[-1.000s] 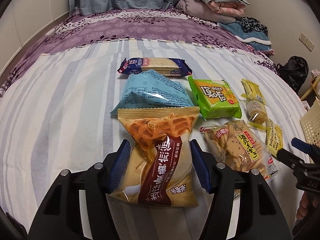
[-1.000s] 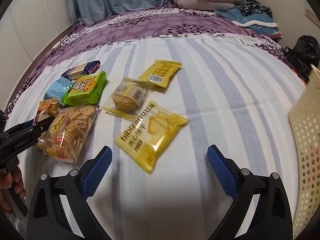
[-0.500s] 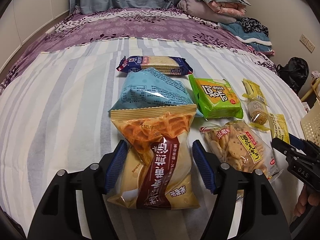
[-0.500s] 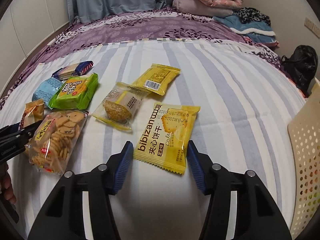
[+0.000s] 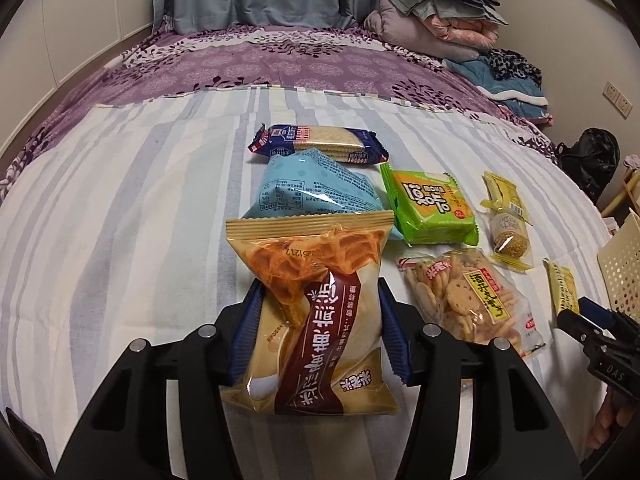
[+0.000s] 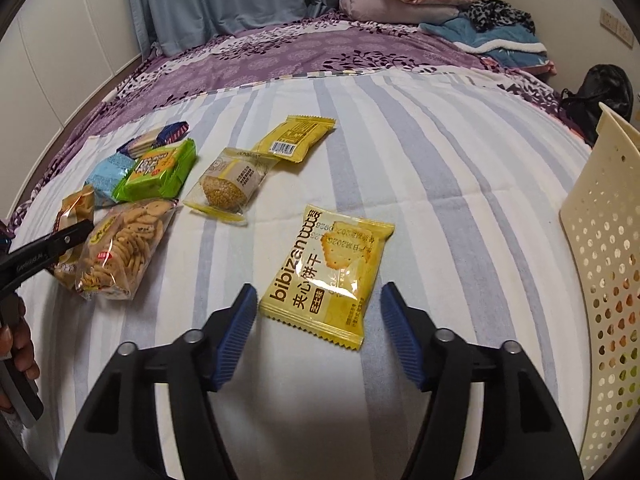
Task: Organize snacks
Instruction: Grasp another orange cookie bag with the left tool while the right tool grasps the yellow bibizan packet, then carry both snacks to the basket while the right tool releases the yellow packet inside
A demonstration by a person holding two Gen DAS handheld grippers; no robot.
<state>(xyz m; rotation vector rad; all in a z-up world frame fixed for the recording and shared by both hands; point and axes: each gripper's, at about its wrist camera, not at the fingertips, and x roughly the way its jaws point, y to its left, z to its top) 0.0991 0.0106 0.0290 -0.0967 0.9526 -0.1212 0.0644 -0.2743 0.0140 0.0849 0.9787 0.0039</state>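
Observation:
My left gripper [image 5: 318, 334] is shut on a tan and maroon snack bag [image 5: 316, 312], its blue pads pressing both sides. Beyond it lie a light blue bag [image 5: 316, 190], a navy cracker pack [image 5: 320, 144], a green pack [image 5: 430, 208] and a clear bag of small crackers [image 5: 468, 300]. My right gripper [image 6: 318, 332] is open, its blue pads either side of the near end of a yellow biscuit packet [image 6: 330, 276], not touching it. A sesame-ball packet [image 6: 230, 188] and another yellow packet [image 6: 296, 138] lie further off.
The snacks lie on a bed with a blue-and-white striped sheet [image 6: 440, 168] and a purple floral cover [image 5: 280, 60]. A cream perforated basket [image 6: 608, 264] stands at the right. Folded bedding [image 5: 432, 24] is piled at the far end.
My left gripper has closed on the tan bag. My right gripper has narrowed and moved up to the yellow biscuit packet, which now lies between its pads.

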